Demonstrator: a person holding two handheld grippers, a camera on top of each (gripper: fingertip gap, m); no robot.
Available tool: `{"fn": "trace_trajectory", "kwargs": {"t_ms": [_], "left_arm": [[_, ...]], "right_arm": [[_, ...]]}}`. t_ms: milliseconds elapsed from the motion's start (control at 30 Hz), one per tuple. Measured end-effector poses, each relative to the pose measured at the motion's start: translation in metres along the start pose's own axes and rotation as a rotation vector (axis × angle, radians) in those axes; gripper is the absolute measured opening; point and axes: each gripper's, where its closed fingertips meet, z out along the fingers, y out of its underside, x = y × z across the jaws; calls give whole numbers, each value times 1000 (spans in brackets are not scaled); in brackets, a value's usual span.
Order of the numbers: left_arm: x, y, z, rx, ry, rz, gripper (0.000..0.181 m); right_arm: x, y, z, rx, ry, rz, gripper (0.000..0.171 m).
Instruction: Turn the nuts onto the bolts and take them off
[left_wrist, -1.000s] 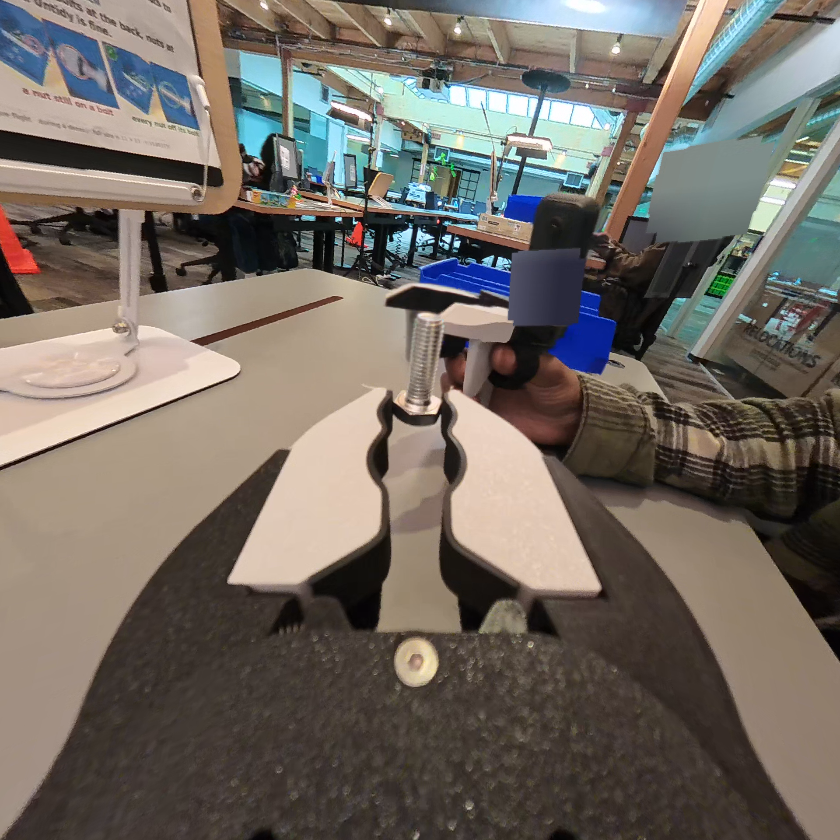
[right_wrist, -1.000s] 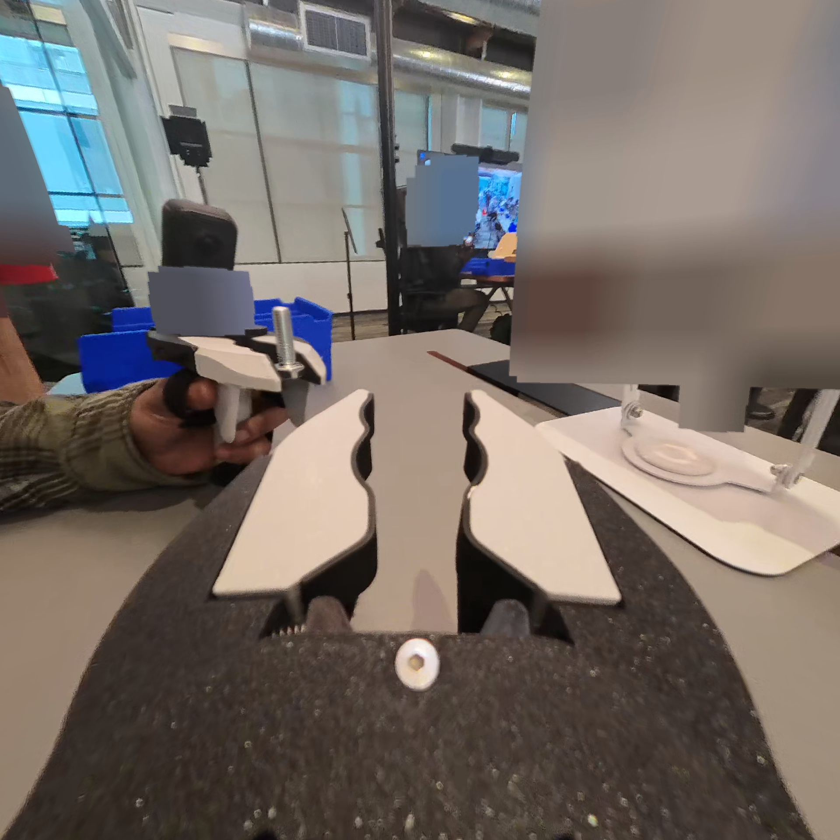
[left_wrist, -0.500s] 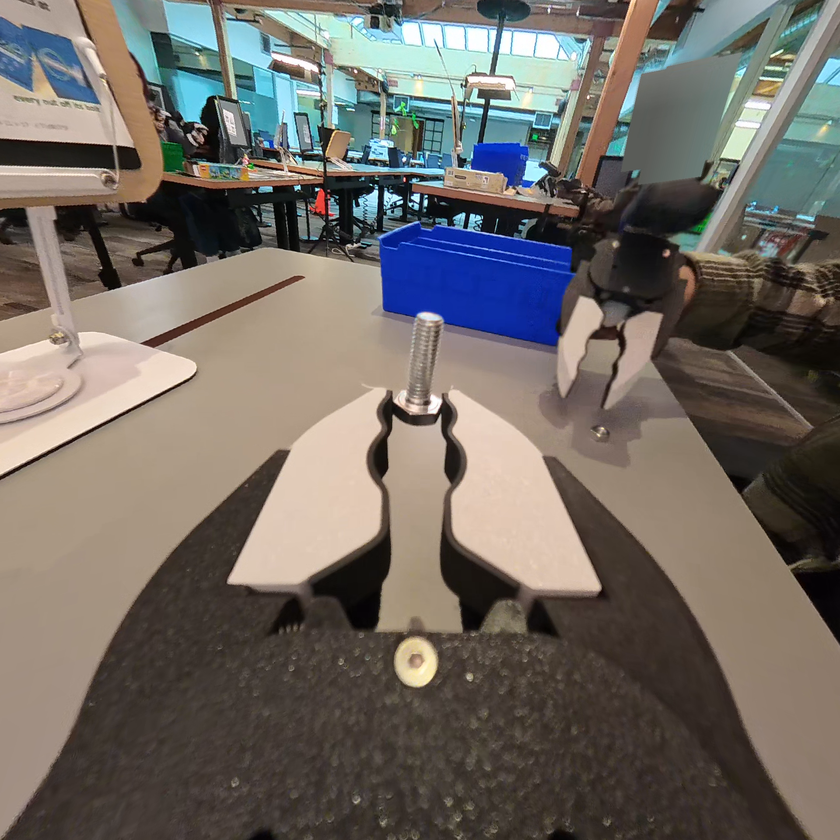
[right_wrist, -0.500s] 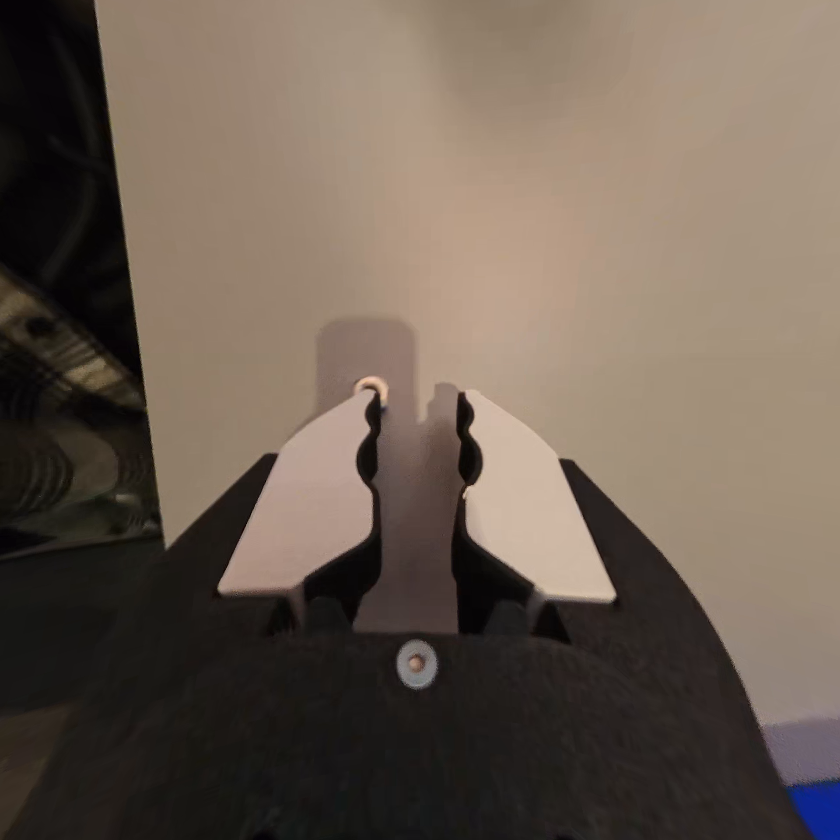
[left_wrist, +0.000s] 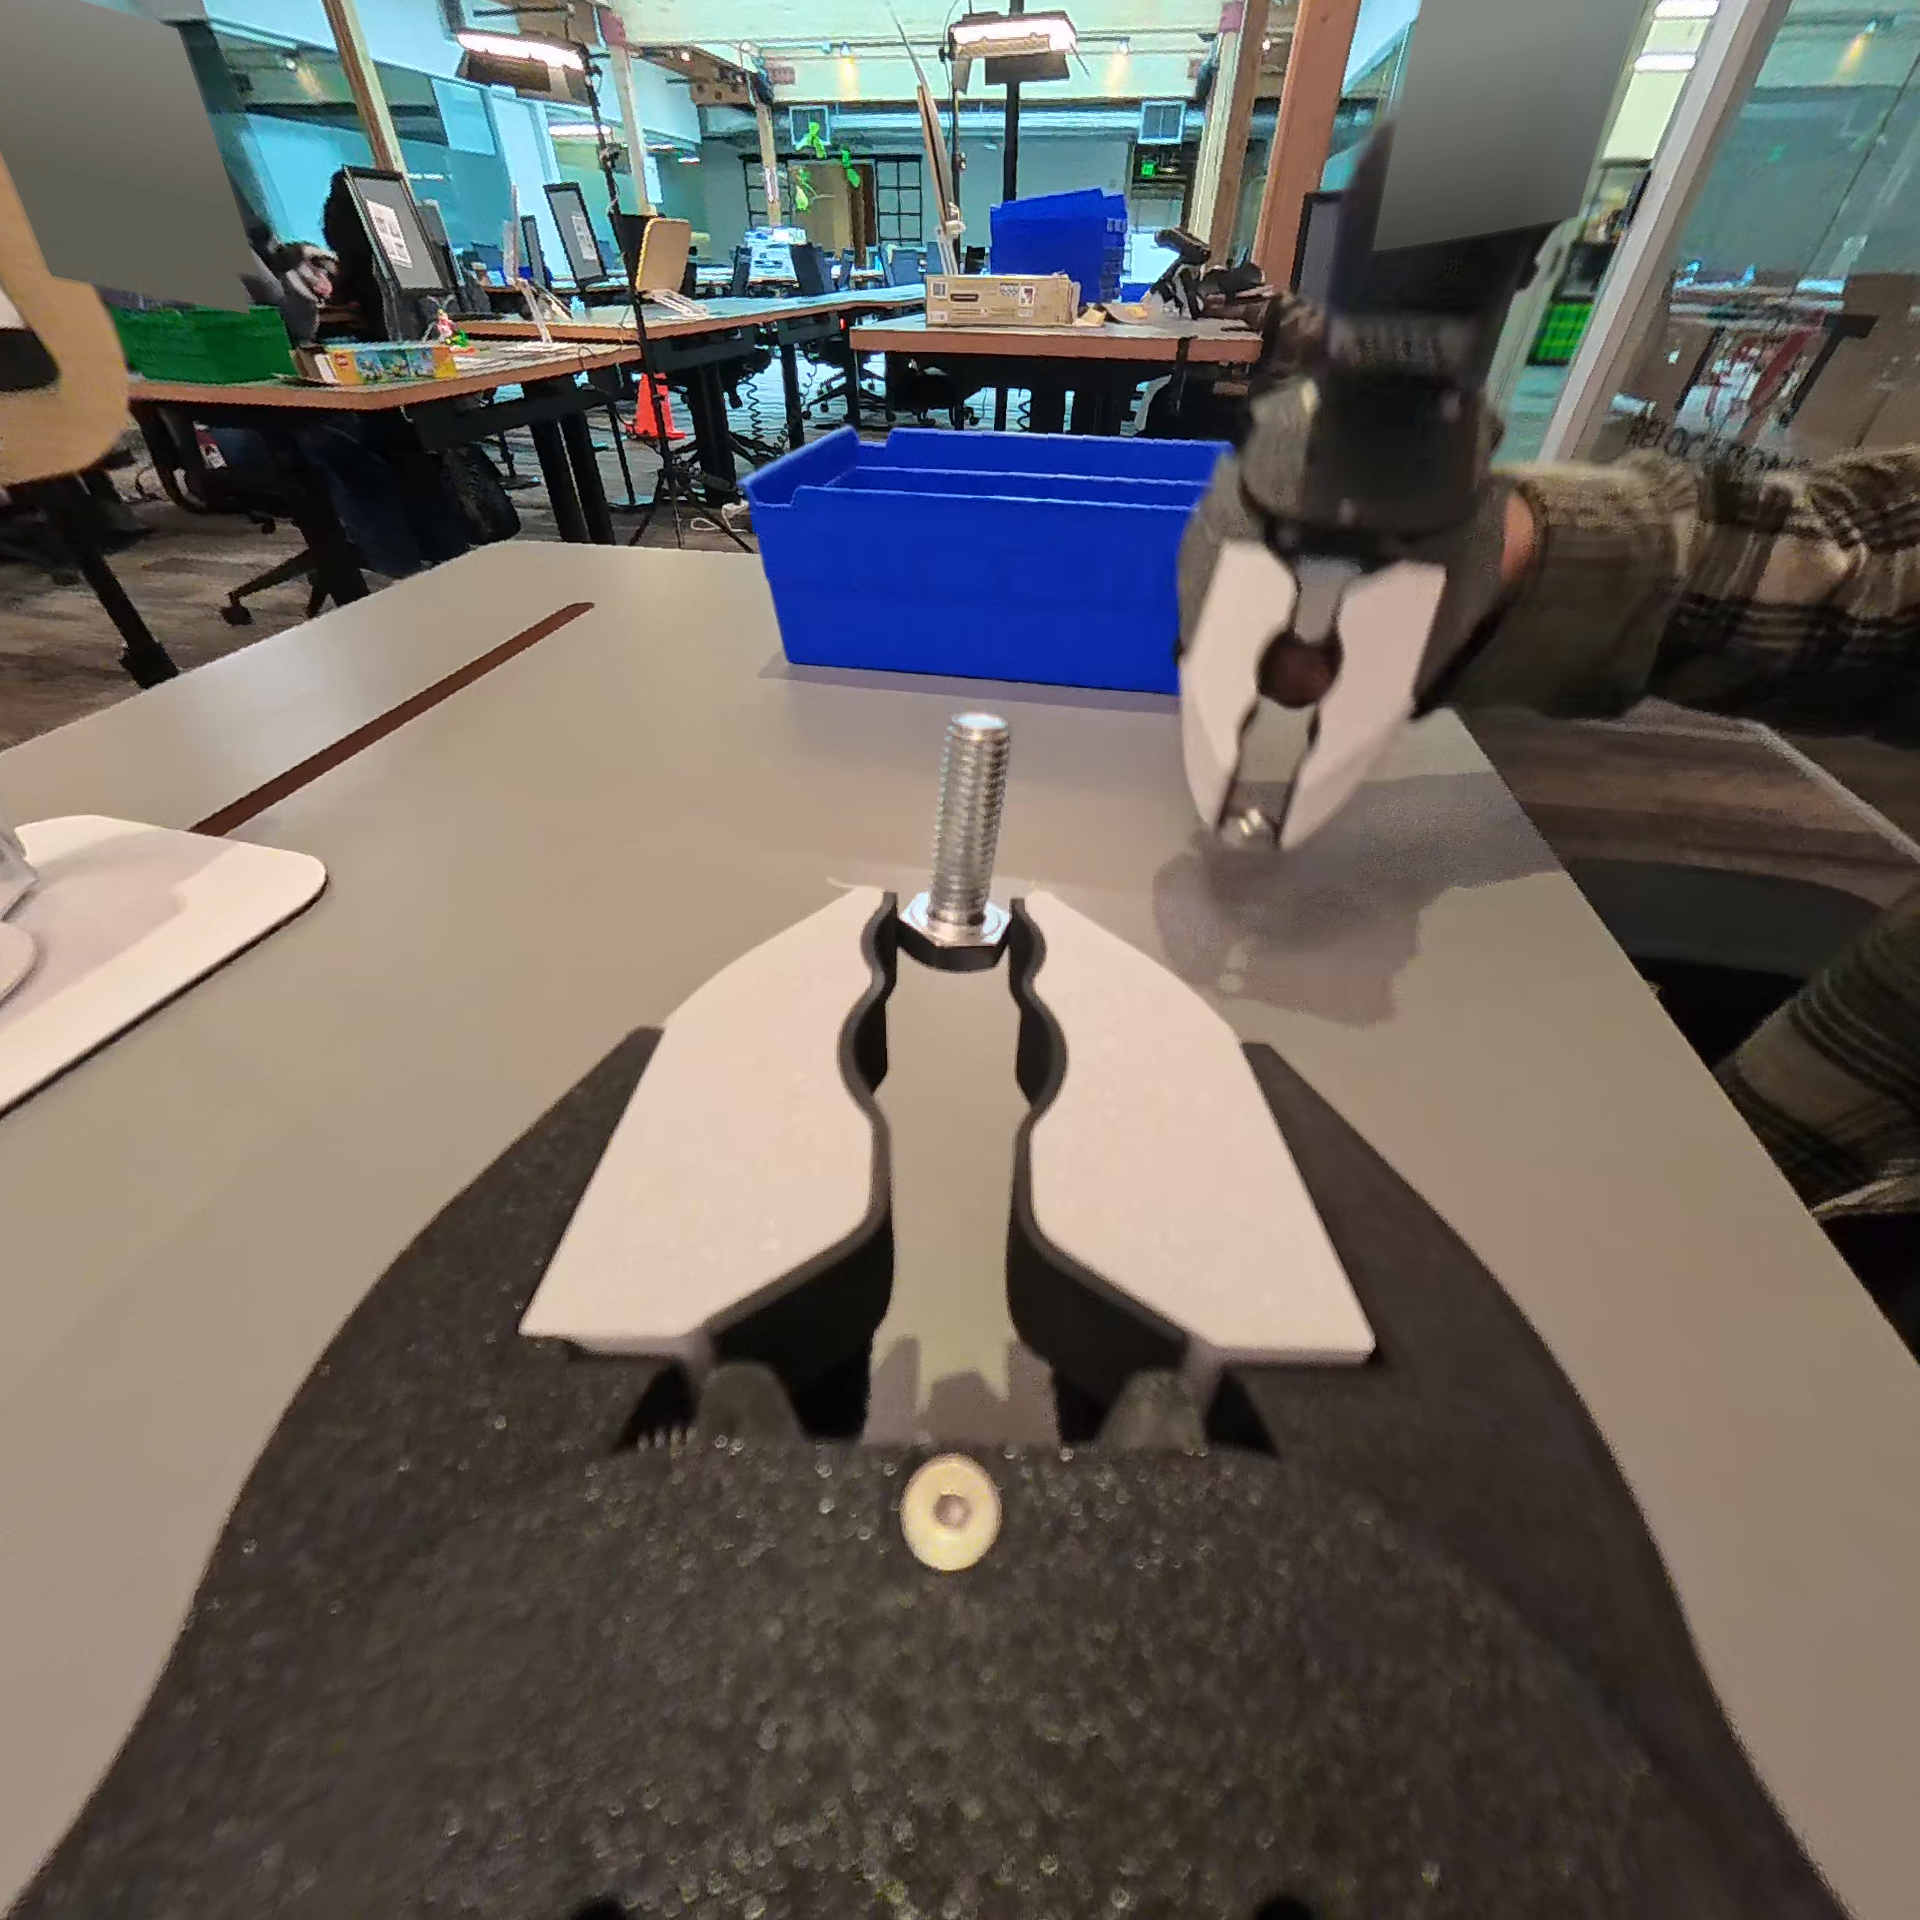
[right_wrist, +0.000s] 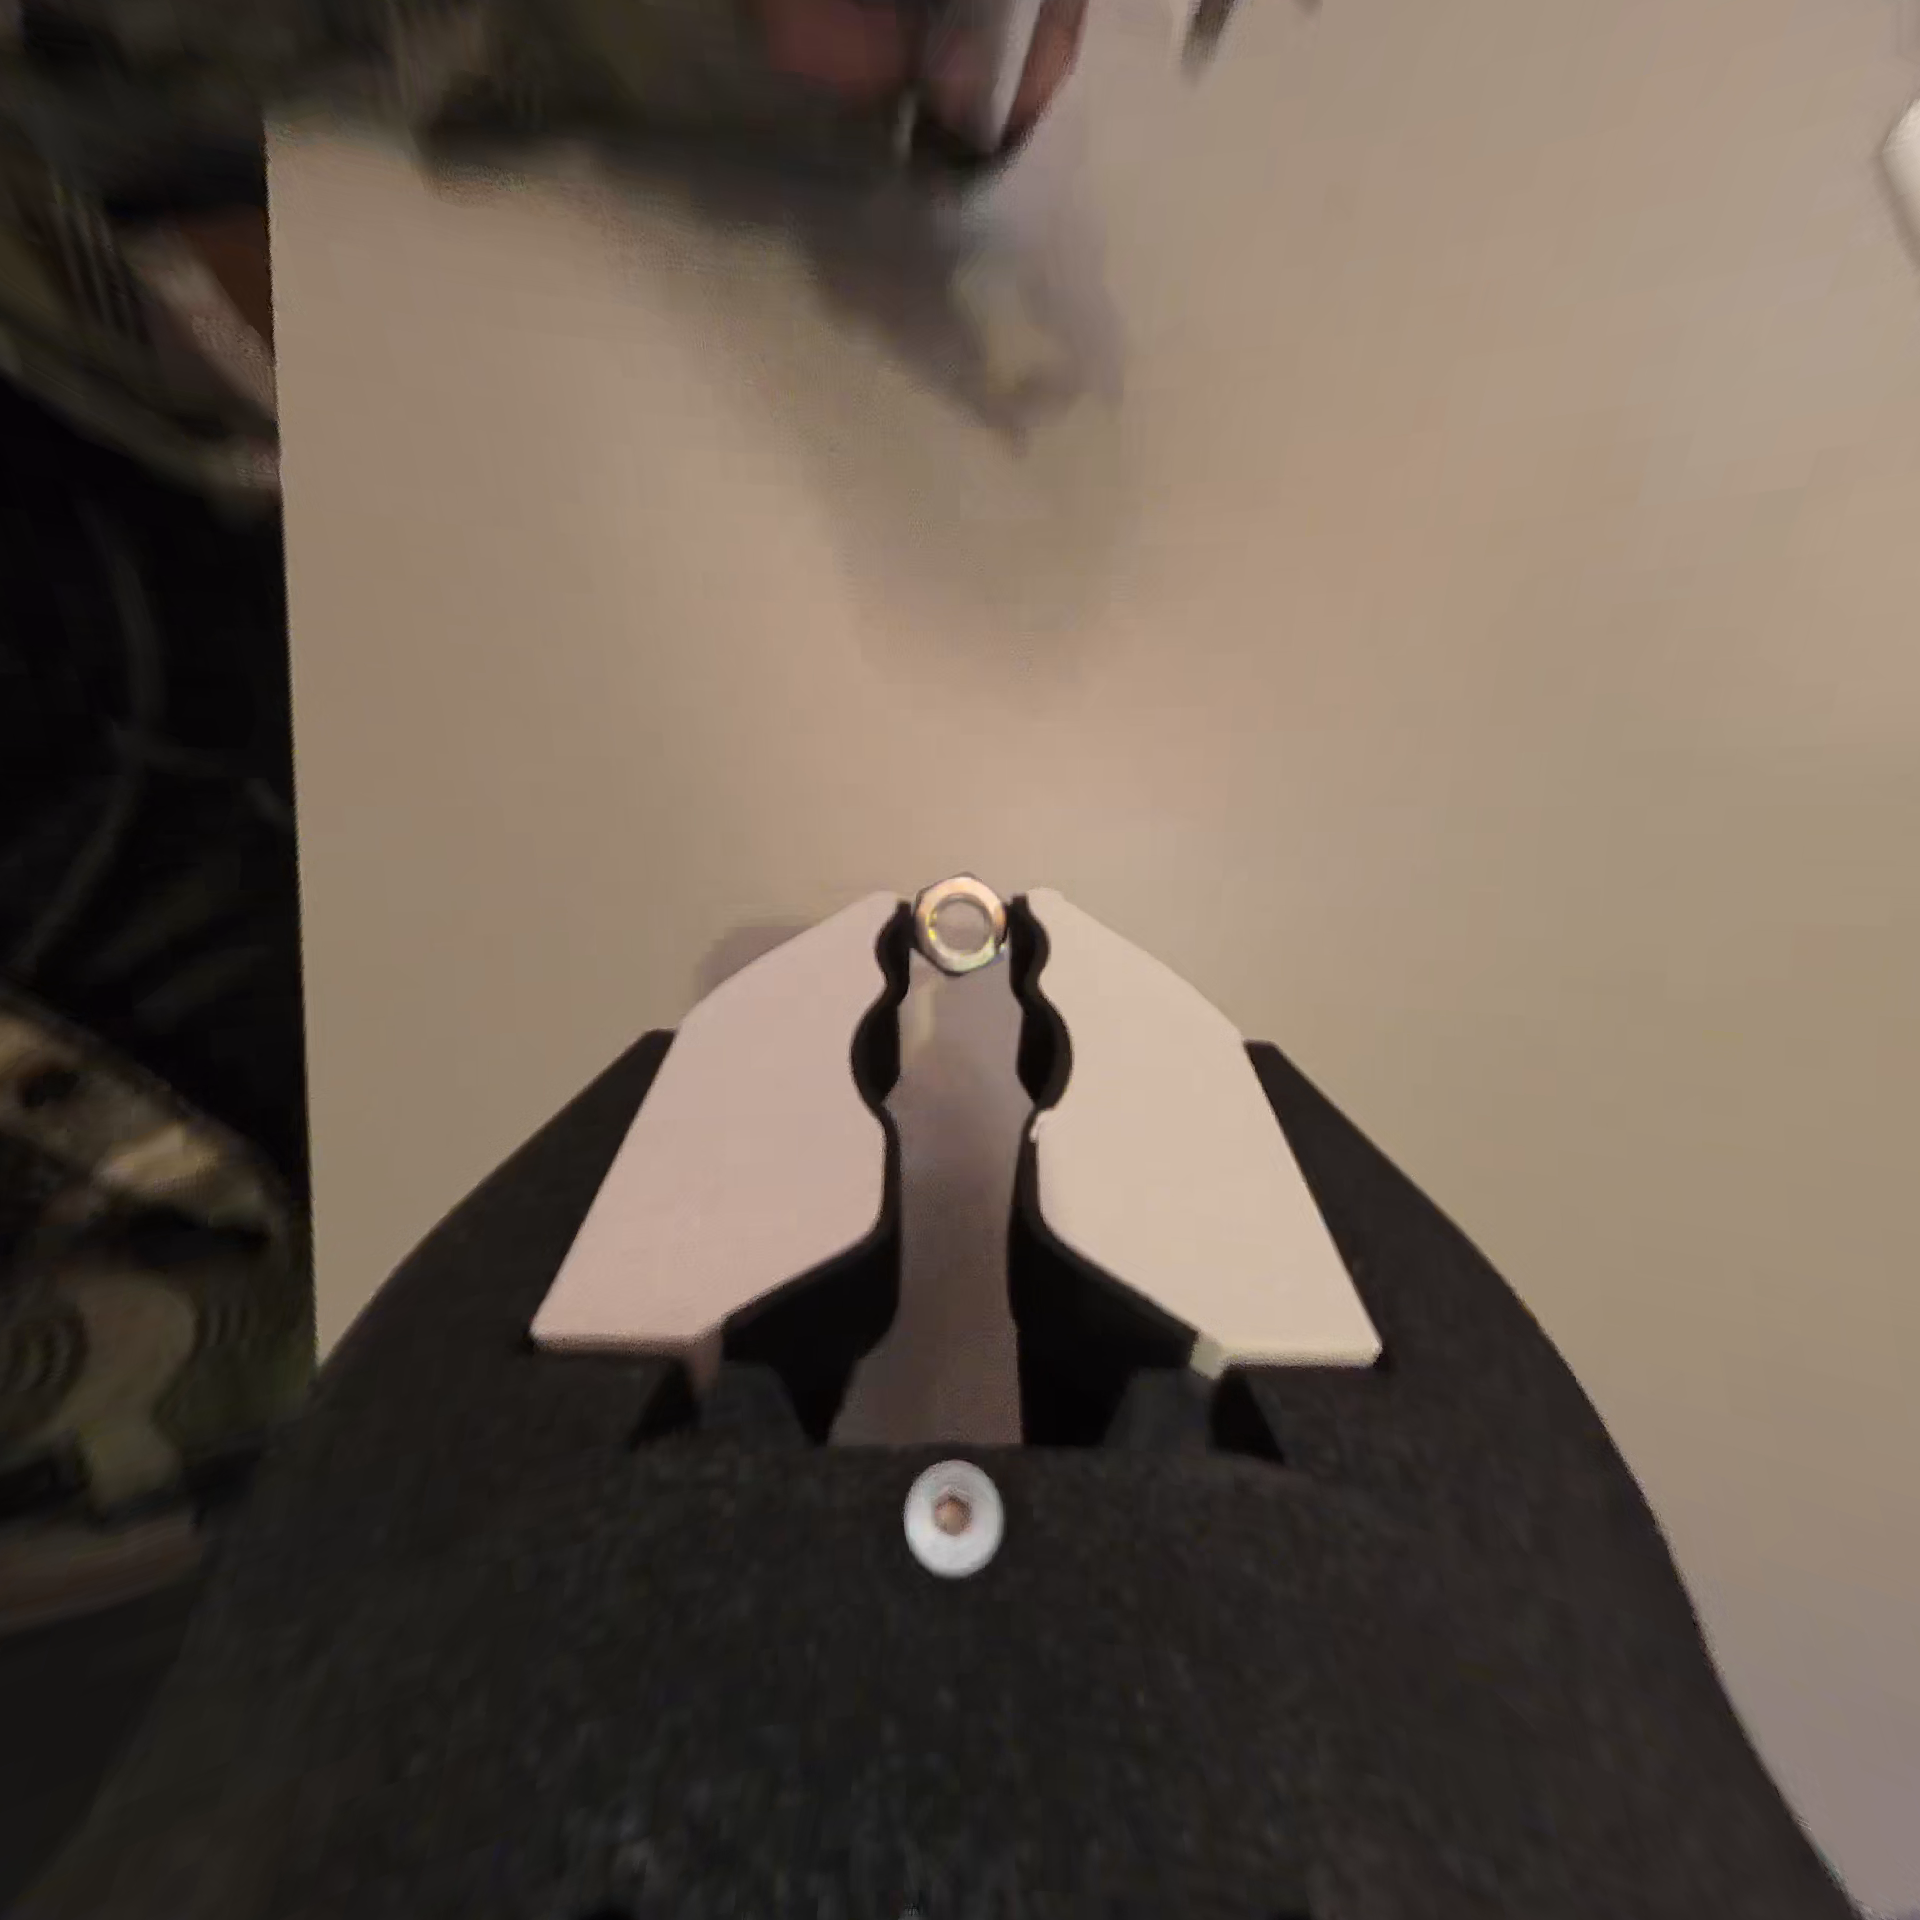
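Observation:
My left gripper (left_wrist: 951, 925) is shut on the hex head of a steel bolt (left_wrist: 968, 821) that stands upright on the grey table (left_wrist: 582, 831), thread up. My right gripper (right_wrist: 961, 925) points straight down at the table and is shut on a small hex nut (right_wrist: 960, 934) lying flat between its fingertips. In the left wrist view the right gripper (left_wrist: 1252, 826) shows to the right of the bolt, tips down at the table, with the nut (left_wrist: 1250, 827) between them.
A blue bin (left_wrist: 977, 561) stands behind the bolt at the table's far side. A white stand base (left_wrist: 135, 935) lies at the left. The table's right edge (left_wrist: 1621, 987) runs close to the right gripper. A person's plaid sleeve (left_wrist: 1704, 592) reaches in from the right. Left tips to right tips: about 15 cm.
My right gripper left the bolt, swung down to the table right of it and closed on the nut lying there. My left gripper kept its grip on the bolt head.

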Motion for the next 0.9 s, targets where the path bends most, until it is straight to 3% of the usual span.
{"fn": "trace_trajectory", "kwargs": {"t_ms": [33,167,300,567,900], "left_arm": [[2,1,1,-2,0,16,20],[7,5,7,-41,-20,91,20],[12,10,11,-76,-9,132,20],[8,4,6,-43,-16,101,20],[8,12,9,-126,-37,115,19]], "right_arm": [[7,-24,-2,56,12,-2,17],[23,-106,3,151,-9,-36,17],[28,-147,20,139,-69,-49,17],[30,-148,36,78,-92,-95,17],[30,-141,43,-76,-78,-202,17]]}}
